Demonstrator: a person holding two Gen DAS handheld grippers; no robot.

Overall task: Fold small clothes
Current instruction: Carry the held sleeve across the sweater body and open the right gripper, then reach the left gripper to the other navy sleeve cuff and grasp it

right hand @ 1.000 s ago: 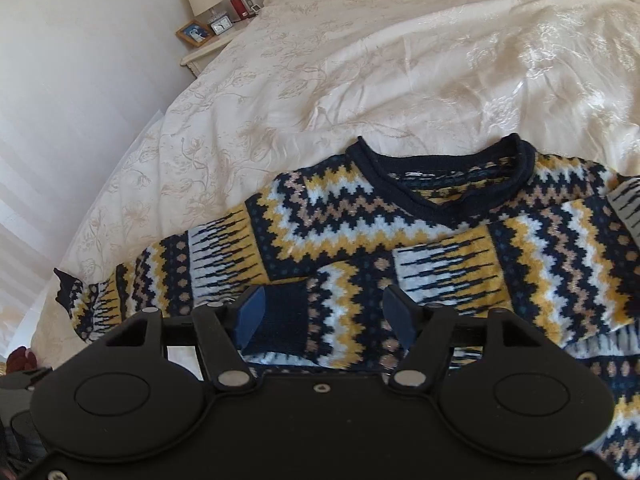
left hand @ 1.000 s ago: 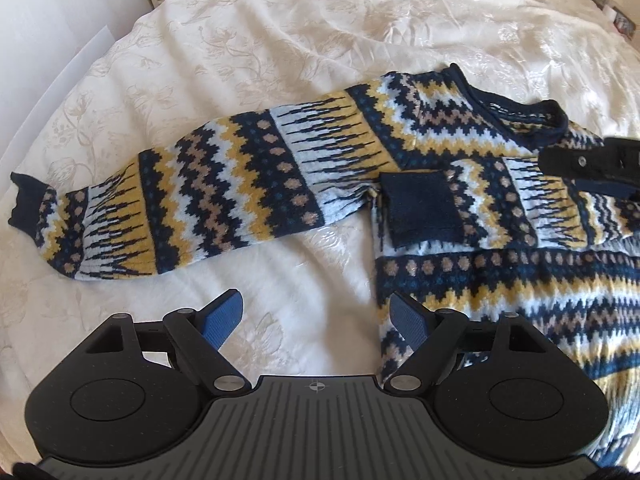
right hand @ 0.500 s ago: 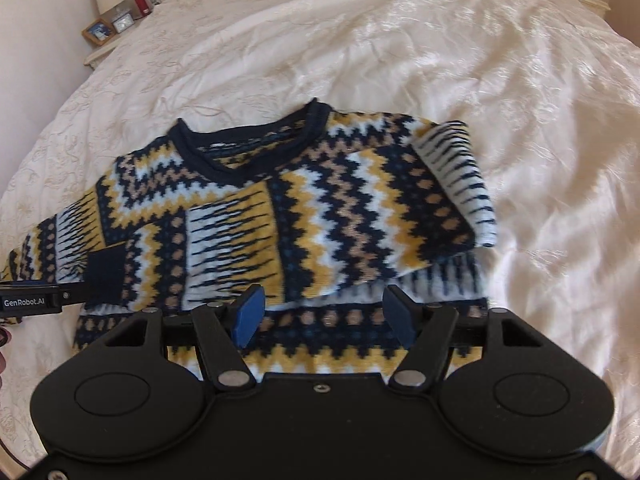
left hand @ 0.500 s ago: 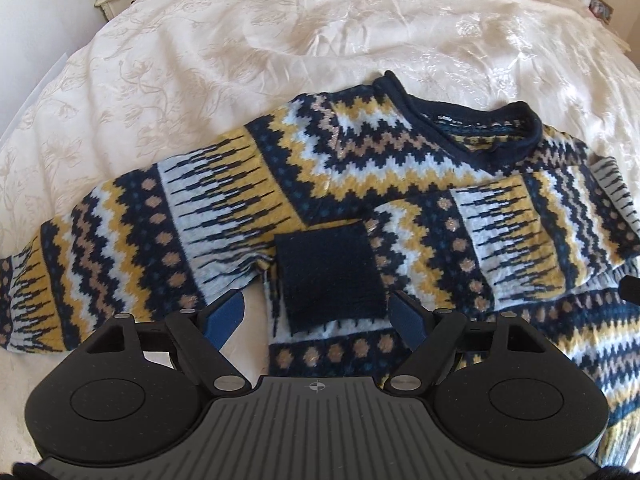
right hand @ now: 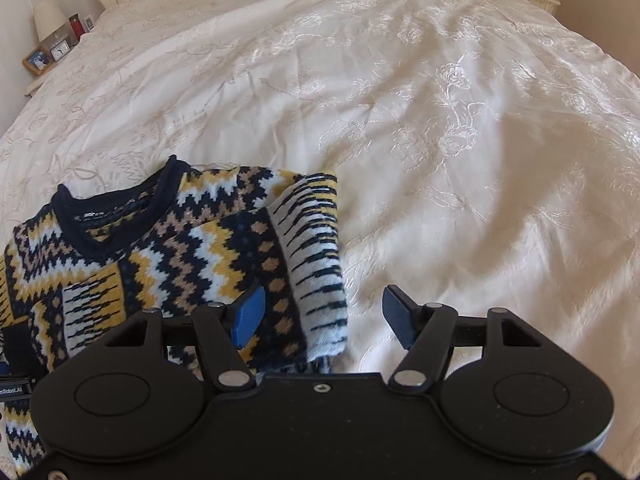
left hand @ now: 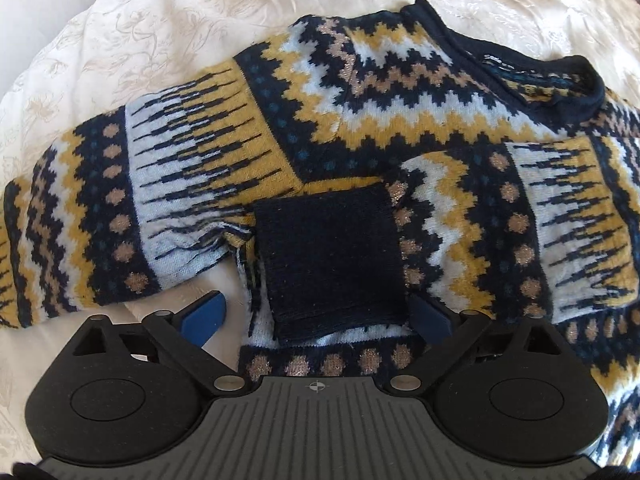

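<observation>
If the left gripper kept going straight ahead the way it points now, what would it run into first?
Most likely the navy cuff of the folded-in sleeve, which lies on the sweater directly between the open fingers of the left gripper. Depth is hard to judge through the fisheye.

On my left gripper [right hand: 14,390], poking in at the left edge of my right camera's view, I read white lettering cut off to "nRobot.AI". The label inside the sweater's collar [right hand: 89,216] carries print too small for me to read
</observation>
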